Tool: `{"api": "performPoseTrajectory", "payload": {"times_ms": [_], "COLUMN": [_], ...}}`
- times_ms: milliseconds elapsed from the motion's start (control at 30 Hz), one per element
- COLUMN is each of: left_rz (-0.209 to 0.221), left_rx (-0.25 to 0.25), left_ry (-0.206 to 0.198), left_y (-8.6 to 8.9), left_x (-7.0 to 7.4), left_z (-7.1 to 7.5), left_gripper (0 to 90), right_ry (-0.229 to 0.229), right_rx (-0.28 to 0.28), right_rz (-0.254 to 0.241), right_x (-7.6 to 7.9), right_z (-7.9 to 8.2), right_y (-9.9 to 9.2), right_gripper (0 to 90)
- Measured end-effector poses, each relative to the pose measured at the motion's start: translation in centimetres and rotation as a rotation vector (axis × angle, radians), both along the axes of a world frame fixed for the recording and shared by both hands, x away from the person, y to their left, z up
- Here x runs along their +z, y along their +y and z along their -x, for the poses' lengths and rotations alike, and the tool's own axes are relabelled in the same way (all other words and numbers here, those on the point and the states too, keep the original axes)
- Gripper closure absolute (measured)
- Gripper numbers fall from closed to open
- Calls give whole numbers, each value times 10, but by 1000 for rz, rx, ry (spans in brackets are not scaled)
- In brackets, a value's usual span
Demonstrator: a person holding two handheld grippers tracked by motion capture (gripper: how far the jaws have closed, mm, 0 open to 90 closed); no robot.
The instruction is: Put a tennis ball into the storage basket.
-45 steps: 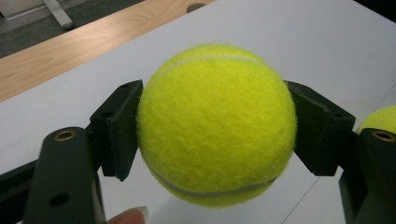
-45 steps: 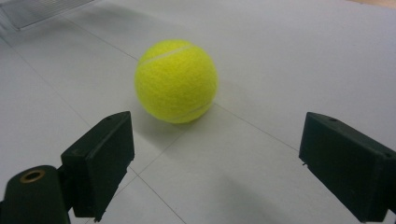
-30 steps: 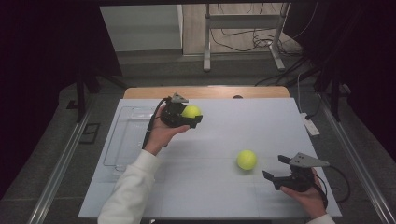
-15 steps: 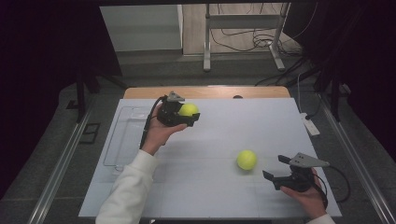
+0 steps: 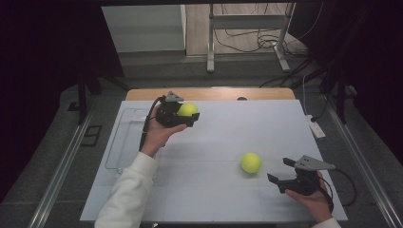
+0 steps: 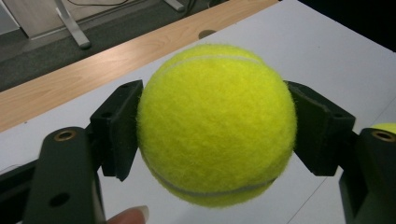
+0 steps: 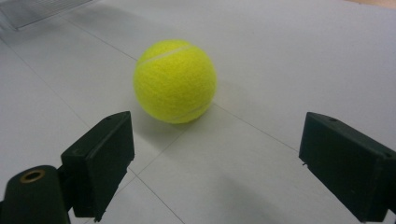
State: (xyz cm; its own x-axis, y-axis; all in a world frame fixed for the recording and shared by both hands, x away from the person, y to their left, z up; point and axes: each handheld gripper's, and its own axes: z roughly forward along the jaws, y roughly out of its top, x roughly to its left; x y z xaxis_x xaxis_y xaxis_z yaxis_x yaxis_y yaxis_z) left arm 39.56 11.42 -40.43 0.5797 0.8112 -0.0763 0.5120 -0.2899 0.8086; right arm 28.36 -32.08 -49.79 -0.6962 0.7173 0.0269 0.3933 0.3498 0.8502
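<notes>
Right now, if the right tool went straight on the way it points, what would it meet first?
Most likely the loose tennis ball on the white table. It lies just ahead of the open right tool, slightly left of centre, with nothing between them; depth is hard to judge.

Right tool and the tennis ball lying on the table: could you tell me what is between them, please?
Nothing: the right gripper view shows bare white table between the open right tool and the tennis ball.

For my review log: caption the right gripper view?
Open right tool faces a tennis ball resting on the white table.

No legible text, label, brand or number anywhere.
</notes>
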Motion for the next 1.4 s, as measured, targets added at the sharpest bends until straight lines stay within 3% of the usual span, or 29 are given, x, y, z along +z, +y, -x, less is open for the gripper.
{"api": "performPoseTrajectory", "payload": {"times_ms": [800,1400], "left_rz": [-6,-12], "left_rx": [31,93], "left_ry": [-22,-18], "left_y": [12,34], "left_x": [9,9], "left_z": [0,-1], "left_gripper": [269,269], "right_ry": [2,3], "right_rx": [-4,-9], "right_rz": [-1,-3], "right_x": [0,0], "right_z": [0,0], "right_y": [0,-1], "right_gripper": [106,106]}}
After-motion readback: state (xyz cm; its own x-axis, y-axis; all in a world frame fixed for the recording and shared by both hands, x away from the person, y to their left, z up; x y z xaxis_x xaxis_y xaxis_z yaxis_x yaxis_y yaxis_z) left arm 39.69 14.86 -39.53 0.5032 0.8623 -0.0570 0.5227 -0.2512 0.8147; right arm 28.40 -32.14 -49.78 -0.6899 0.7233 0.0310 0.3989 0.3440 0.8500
